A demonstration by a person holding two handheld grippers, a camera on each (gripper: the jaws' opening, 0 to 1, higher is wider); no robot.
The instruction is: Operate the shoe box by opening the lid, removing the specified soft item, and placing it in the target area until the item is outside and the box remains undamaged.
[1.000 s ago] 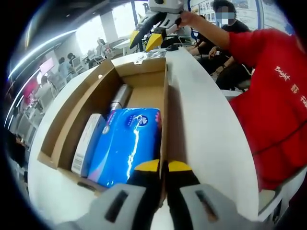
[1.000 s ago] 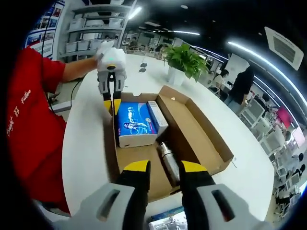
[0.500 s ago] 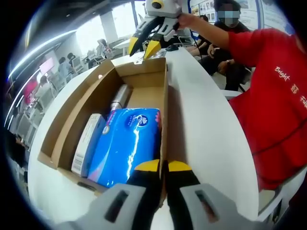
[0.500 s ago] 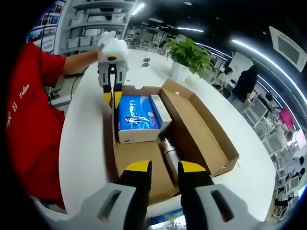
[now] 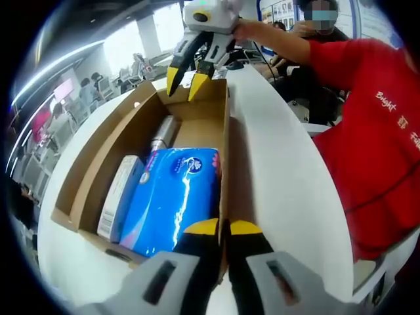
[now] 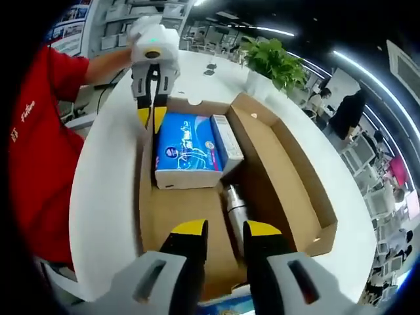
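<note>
An open cardboard shoe box [image 5: 98, 147] [image 6: 298, 177] lies on a white round table. Inside are a soft blue tissue pack [image 5: 174, 197] [image 6: 187, 149], a narrow white carton [image 5: 118, 195] [image 6: 227, 139] beside it, and a silver cylinder [image 5: 164, 134] [image 6: 236, 213]. My left gripper [image 5: 223, 228] [image 6: 150, 117] is shut on the box's side wall, right beside the tissue pack. My right gripper [image 6: 225, 228] [image 5: 184, 74] hangs open above the box's other end, over the bare floor and the cylinder, holding nothing.
A person in a red shirt [image 5: 374, 131] [image 6: 36, 138] stands close along the table's edge. A potted plant [image 6: 270, 58] sits on the table [image 5: 275, 170] beyond the box. Desks and people fill the room behind.
My right gripper has come down and forward, from beyond the box's end to above its interior. The left gripper keeps its hold on the wall; the contents lie as before.
</note>
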